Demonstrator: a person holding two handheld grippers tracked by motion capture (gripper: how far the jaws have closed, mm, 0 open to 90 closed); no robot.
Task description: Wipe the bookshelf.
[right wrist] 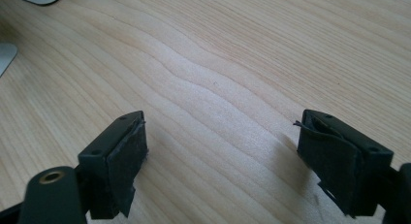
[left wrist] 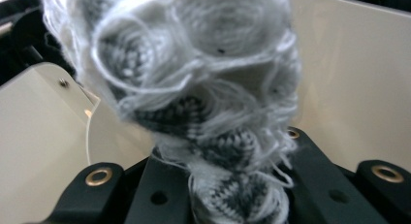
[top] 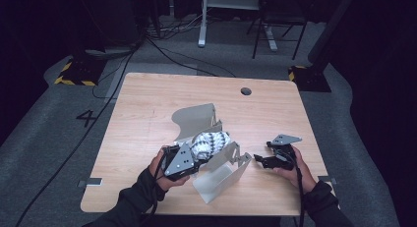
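A grey-and-white knitted cloth point(top: 211, 142), bunched and fuzzy, hangs just above the wooden table point(top: 147, 104) between two grey metal plates. My left gripper point(top: 196, 153) is shut on its lower end. In the left gripper view the knitted cloth point(left wrist: 194, 88) rises from between the black jaws of the left gripper point(left wrist: 228, 190), with pale plate walls point(left wrist: 349, 78) on both sides. My right gripper point(top: 259, 159) lies low near the table's right side, open. Between the pads of the right gripper point(right wrist: 223, 151) there is nothing but bare wood.
One bent metal plate point(top: 196, 120) stands behind the cloth, and another point(top: 221, 177) lies tilted in front, toward the near edge. A round cable hole point(top: 246, 91) sits at the far side of the table. A chair point(top: 278, 20) and desk legs stand on the floor beyond.
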